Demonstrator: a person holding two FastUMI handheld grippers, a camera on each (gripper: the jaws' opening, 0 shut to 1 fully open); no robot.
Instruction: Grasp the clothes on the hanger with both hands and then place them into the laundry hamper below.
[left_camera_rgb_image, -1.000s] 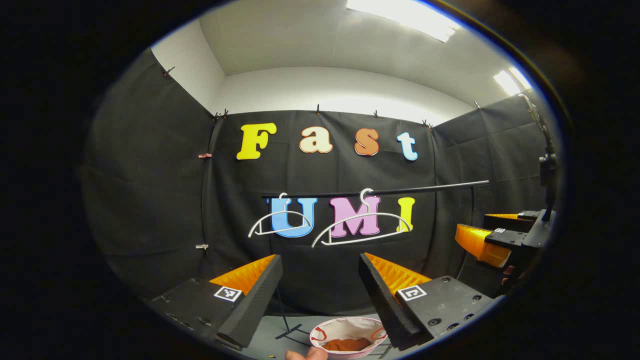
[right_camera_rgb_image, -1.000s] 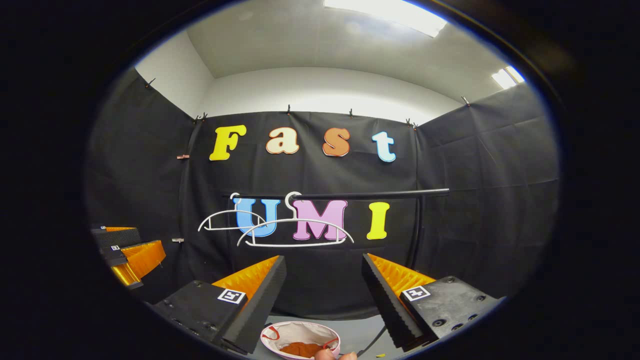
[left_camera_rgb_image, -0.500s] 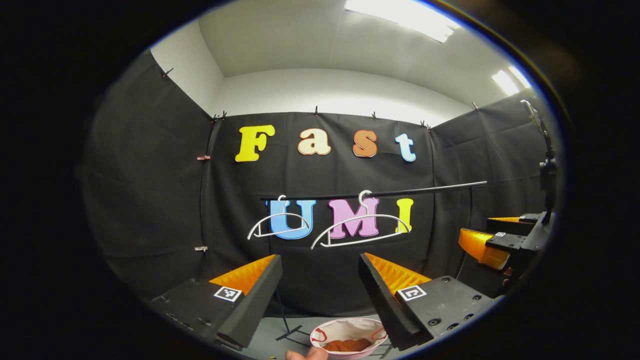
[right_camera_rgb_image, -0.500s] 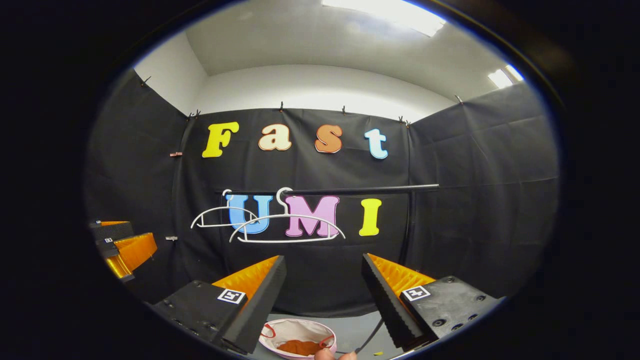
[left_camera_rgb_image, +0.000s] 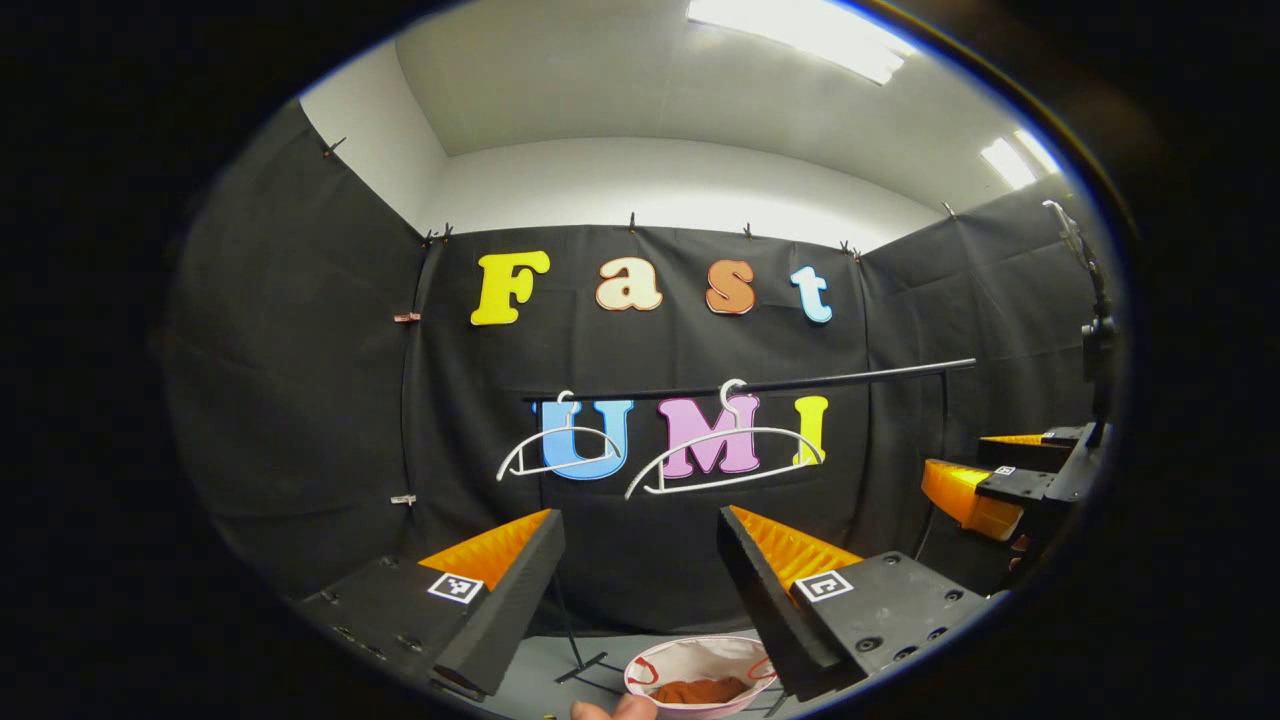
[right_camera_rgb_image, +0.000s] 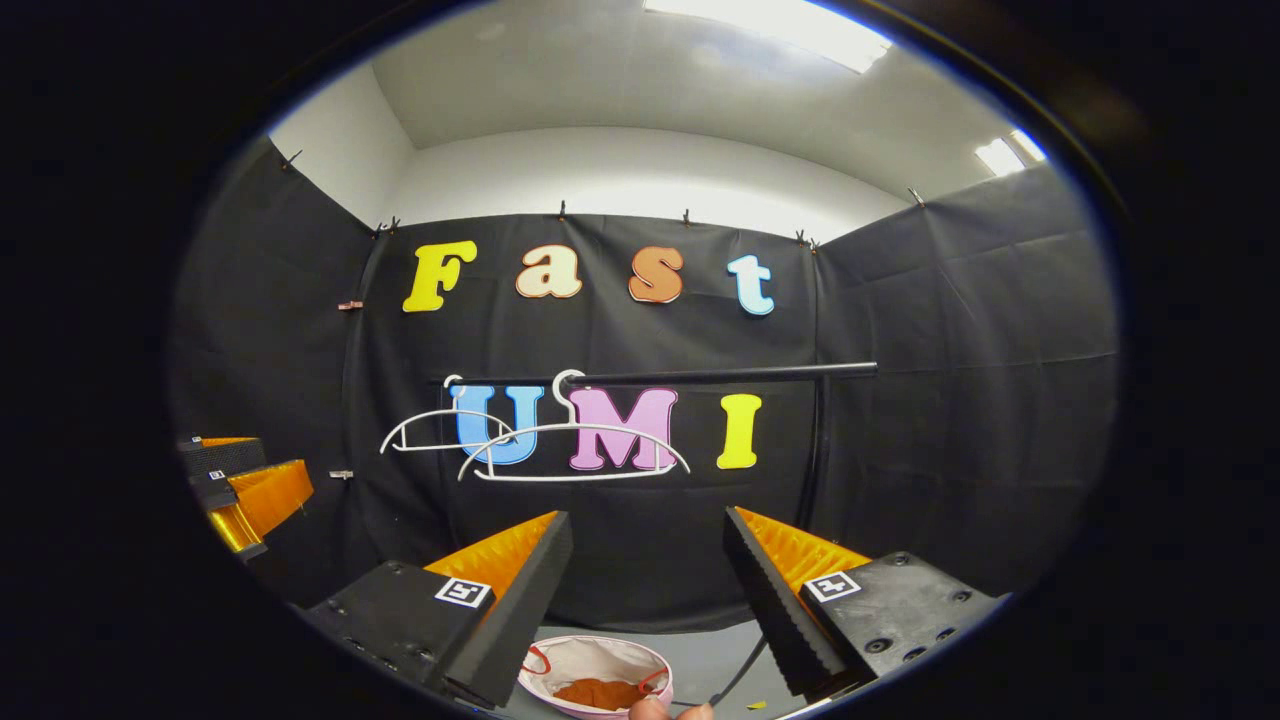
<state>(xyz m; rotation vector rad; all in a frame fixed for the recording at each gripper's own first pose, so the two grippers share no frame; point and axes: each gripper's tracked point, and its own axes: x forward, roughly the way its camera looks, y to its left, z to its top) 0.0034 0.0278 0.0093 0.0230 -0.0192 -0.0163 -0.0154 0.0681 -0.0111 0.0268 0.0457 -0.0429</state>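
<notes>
Two bare white hangers (left_camera_rgb_image: 560, 455) (left_camera_rgb_image: 725, 460) hang on a black rail (left_camera_rgb_image: 750, 385) ahead. Below it stands a white laundry hamper (left_camera_rgb_image: 690, 655) with red handles, and a rust-brown garment (left_camera_rgb_image: 705, 690) lies inside. My left gripper (left_camera_rgb_image: 640, 520) is open and holds nothing, well back from the rail. My right gripper (right_camera_rgb_image: 645, 518) is likewise open and holds nothing. In the right gripper view the hangers (right_camera_rgb_image: 440, 430) (right_camera_rgb_image: 575, 455), the rail (right_camera_rgb_image: 680, 377), the hamper (right_camera_rgb_image: 590, 658) and the garment (right_camera_rgb_image: 600, 692) appear again. Each gripper appears at the edge of the other's view: the right gripper (left_camera_rgb_image: 985, 490), the left gripper (right_camera_rgb_image: 250, 490).
Black cloth walls close the booth on three sides. The rail's upright post (right_camera_rgb_image: 815, 470) stands at the right and its foot (left_camera_rgb_image: 590, 665) rests on the grey floor beside the hamper. A dark stand (left_camera_rgb_image: 1095, 330) rises at the far right. A fingertip (left_camera_rgb_image: 610, 710) pokes in at the bottom.
The right gripper view has drifted, so the hangers and rail sit slightly higher and further left in it. The left gripper view is almost unchanged. Both grippers stay open.
</notes>
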